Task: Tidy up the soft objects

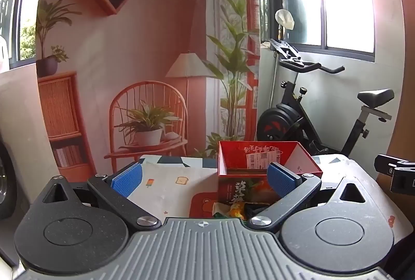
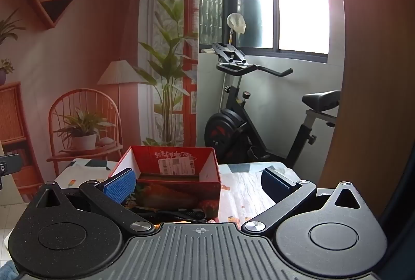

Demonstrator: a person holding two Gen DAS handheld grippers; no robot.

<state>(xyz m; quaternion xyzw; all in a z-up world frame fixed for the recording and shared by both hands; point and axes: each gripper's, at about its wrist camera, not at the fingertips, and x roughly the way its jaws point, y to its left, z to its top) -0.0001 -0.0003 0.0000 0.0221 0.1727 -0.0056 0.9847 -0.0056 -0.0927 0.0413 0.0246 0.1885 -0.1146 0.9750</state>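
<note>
An open red cardboard box [image 1: 262, 158] stands on the table with a patterned cloth [image 1: 166, 181]; it also shows in the right wrist view [image 2: 176, 163]. A small pile of soft colourful items [image 1: 230, 210] lies in front of the box, and a dark item [image 2: 179, 215] lies at its foot in the right wrist view. My left gripper [image 1: 205, 176] is open and empty, above the near table edge, its right pad in front of the box. My right gripper [image 2: 197, 184] is open and empty, straddling the box front.
A black exercise bike [image 1: 324, 108] stands behind the table on the right. A printed backdrop with a chair and plants [image 1: 145, 111] hangs behind. The other gripper's body [image 1: 396, 173] shows at the right edge. A brown panel [image 2: 368, 98] stands right.
</note>
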